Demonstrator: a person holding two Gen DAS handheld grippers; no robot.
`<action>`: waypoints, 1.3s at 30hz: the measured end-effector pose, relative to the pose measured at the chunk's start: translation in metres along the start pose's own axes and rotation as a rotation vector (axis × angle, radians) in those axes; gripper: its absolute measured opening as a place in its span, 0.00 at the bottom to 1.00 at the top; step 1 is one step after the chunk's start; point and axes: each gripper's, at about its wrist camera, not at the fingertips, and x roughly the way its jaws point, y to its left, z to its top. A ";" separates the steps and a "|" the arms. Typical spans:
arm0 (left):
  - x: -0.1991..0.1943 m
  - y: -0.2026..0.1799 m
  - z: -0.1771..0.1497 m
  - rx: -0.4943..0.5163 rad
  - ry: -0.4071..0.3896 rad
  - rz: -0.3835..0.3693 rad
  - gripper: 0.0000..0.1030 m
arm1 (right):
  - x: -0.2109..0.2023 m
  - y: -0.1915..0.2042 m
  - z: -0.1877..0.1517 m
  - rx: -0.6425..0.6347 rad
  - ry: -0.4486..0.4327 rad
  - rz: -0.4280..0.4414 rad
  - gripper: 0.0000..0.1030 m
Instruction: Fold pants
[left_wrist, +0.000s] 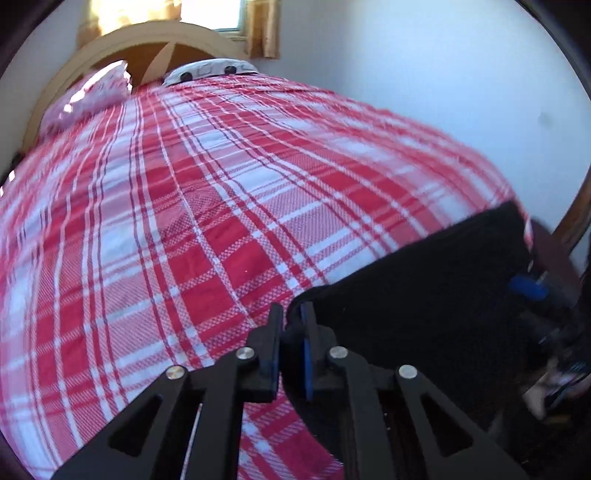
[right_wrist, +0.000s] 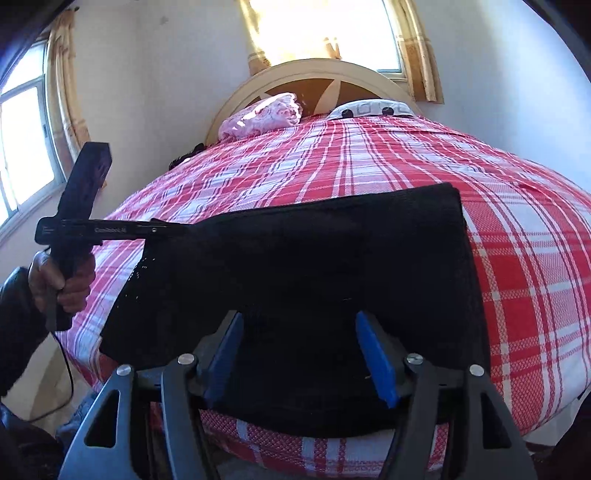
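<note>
Right tongs (right_wrist: 299, 350) gape over black pants (right_wrist: 295, 251); only this view shows left tongs (right_wrist: 184, 230) pinching their corner.

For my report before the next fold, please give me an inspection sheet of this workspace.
Surface: red-and-white plaid bedspread, smooth.
Job's things: black folded pants at the near edge of the bed.
Clutter: pink pillow, white patterned pillow at the headboard.
Grippers: left hand-held gripper shut on a pants corner; right hand-held gripper open over the pants.
Cables: thin black cable below the left hand.
Surroundings: cream arched headboard, curtained windows.
</note>
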 end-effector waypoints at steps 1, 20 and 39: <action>0.000 -0.003 0.000 0.020 -0.001 0.019 0.13 | -0.002 -0.001 0.001 0.002 0.006 0.007 0.63; 0.011 0.002 -0.008 -0.015 0.011 0.075 0.17 | -0.045 -0.157 -0.042 0.754 -0.113 0.256 0.63; 0.019 0.008 -0.009 0.033 0.027 0.191 0.25 | -0.024 -0.092 -0.015 0.364 0.061 -0.012 0.30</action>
